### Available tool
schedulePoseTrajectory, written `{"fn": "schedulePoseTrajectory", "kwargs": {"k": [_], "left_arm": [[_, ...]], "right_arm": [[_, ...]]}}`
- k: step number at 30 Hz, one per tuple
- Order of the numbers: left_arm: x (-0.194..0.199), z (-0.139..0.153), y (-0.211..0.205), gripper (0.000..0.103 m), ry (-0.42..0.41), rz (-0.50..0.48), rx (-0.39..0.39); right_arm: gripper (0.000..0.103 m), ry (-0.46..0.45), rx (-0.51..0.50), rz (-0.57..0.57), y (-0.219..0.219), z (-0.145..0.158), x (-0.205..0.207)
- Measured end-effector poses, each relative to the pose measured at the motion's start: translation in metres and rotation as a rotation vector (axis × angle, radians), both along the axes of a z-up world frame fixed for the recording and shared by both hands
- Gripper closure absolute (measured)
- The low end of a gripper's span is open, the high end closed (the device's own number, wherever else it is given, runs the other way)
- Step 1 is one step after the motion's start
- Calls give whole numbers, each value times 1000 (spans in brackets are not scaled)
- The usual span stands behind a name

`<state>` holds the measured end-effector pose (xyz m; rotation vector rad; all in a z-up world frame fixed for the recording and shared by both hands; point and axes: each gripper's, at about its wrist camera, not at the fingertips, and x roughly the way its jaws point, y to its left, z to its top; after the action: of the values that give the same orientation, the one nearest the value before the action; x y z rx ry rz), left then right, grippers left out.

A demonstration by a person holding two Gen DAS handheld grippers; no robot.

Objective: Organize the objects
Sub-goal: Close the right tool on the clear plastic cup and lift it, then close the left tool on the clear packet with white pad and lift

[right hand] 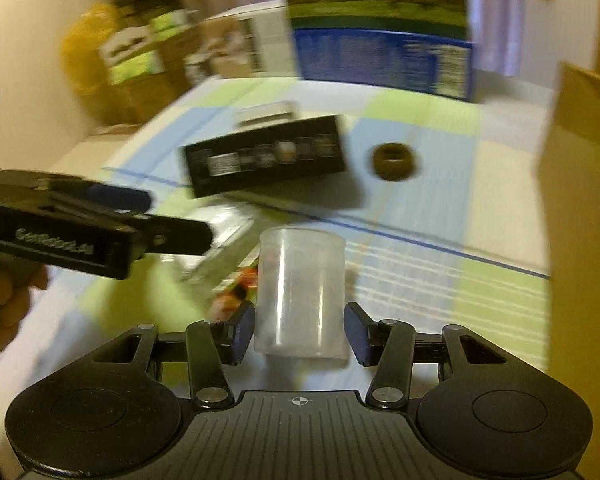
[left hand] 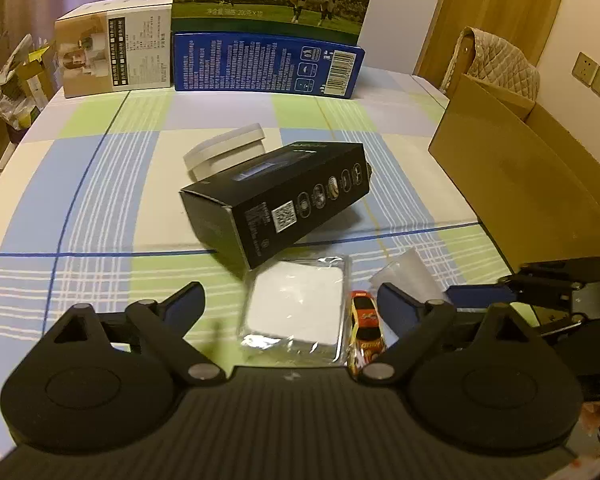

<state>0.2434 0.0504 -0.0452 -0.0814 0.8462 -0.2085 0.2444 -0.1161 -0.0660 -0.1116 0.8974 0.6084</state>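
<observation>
My left gripper (left hand: 292, 306) is open, low over the checked tablecloth. Between its fingers lies a white pad in clear wrap (left hand: 296, 308), and a small orange toy car (left hand: 365, 332) sits just inside the right finger. A black box (left hand: 276, 200) lies slanted beyond them, with a white flat piece (left hand: 224, 146) behind it. My right gripper (right hand: 300, 334) is shut on a translucent plastic cup (right hand: 300, 292), which stays sharp while the background is blurred. The cup (left hand: 408, 276) also shows at the right of the left wrist view.
An open cardboard box (left hand: 520, 160) stands at the table's right side. A milk carton case (left hand: 268, 20) and a smaller box (left hand: 116, 48) stand along the far edge. A dark brown ring (right hand: 394, 162) lies right of the black box. A hand (right hand: 8, 292) holds the left gripper (right hand: 172, 218).
</observation>
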Motion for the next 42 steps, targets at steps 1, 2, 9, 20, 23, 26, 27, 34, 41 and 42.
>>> {"fn": "schedulePoseTrajectory", "kwargs": {"k": [1,2,9,20,23,26,27,34,41,42], "left_arm": [[1,-2,-2,16,2,0,-2],[3,-4,-4,17,5,1,-2],[8,-15,-10,36,25,-9,50],[-12,-14,-11,47,113,-70,134],[-20,-13,-15,46,107,-92,183],[-19,-16,-16,42,99,-92,195],[-18,-17,-16,40,96,-89,197],[-13,-17,-20,39,71,-99,193],[-9,-24,-20,39,80,-97,206],[-9,-25,-20,39,83,-98,208]], "right_arm": [[57,7,-2,-12,-3,-2,1],[57,7,7,-20,-5,-2,1],[57,4,16,-49,-9,-1,0],[57,27,-16,-60,-17,3,-17],[56,23,-27,-45,-15,1,-19],[55,16,-31,-42,-12,-1,-16],[54,9,-34,-43,-11,-1,-16],[50,8,-30,-70,-12,-7,-7],[50,13,-26,-64,-8,-12,-2],[50,7,-30,-60,-7,-12,-3]]}}
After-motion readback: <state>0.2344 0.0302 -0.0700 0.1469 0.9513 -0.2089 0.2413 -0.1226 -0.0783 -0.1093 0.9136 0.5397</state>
